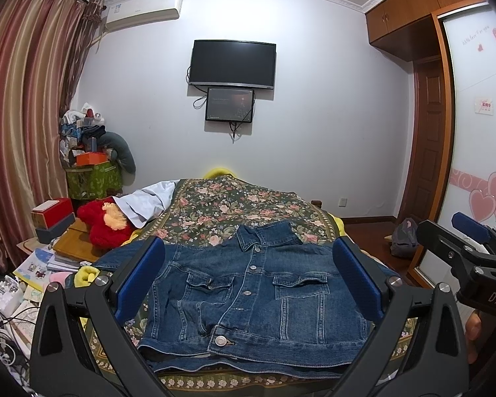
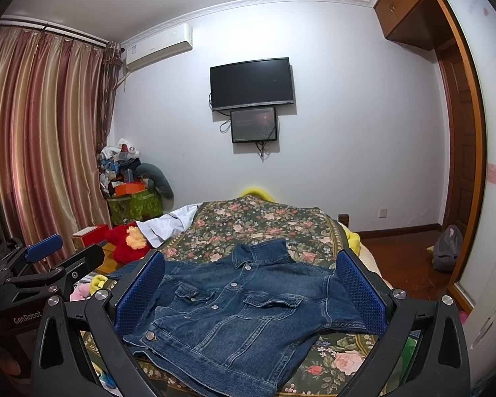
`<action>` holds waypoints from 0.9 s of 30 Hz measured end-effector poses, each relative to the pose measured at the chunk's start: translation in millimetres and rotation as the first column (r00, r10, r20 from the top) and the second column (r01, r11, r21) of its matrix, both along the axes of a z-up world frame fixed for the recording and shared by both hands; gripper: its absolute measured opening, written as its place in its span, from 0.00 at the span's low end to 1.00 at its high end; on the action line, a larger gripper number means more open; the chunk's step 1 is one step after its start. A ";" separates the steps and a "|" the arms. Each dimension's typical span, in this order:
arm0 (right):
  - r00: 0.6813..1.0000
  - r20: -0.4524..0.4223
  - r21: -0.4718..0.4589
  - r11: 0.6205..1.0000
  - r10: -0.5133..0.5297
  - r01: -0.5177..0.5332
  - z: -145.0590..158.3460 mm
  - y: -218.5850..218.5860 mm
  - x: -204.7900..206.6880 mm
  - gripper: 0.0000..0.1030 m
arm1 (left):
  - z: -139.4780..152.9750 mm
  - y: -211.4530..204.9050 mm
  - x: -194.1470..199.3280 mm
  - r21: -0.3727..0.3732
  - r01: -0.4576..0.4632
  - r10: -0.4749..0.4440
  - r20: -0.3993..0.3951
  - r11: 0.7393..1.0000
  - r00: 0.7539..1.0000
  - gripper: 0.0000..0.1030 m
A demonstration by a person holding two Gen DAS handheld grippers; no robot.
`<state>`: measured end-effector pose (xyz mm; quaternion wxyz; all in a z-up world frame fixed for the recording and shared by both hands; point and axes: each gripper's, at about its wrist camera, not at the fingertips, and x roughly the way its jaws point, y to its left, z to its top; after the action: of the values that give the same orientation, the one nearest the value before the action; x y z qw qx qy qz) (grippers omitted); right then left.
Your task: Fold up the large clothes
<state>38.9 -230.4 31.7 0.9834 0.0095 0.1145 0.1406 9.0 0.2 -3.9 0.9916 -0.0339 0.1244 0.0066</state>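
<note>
On the floral bedspread [image 1: 234, 205] lies the denim jacket [image 1: 254, 301]; left gripper [image 1: 248, 274] and right gripper [image 2: 251, 284], jaws spread, empty, risk pinching bedspread with denim

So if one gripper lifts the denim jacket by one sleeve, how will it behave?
The jacket is thick denim with metal buttons, so probably heavy for one pinch. It lies in soft wrinkles on the bed, so it likely droops and unfolds.
</note>
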 end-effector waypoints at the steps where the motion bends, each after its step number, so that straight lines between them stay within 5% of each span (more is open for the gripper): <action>1: 1.000 0.000 0.000 1.000 0.000 0.000 -0.1 0.1 0.1 1.00 | 0.2 -0.1 0.0 0.002 -0.001 0.001 0.001 1.000 1.000 0.99; 15: 1.000 -0.009 -0.026 1.000 0.004 -0.004 -1.2 8.7 21.2 1.00 | -11.6 21.3 25.6 0.020 -0.045 0.045 -0.019 0.999 0.999 0.99; 27: 0.995 -0.089 -0.094 0.994 0.039 -0.048 -13.5 71.2 128.1 1.00 | -38.6 113.5 111.3 0.041 -0.213 0.216 -0.127 0.976 0.968 0.99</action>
<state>167.0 -159.3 18.2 0.9735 -0.0341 0.1640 0.1559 120.2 113.7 -42.5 0.9752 -0.0330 0.1847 0.1178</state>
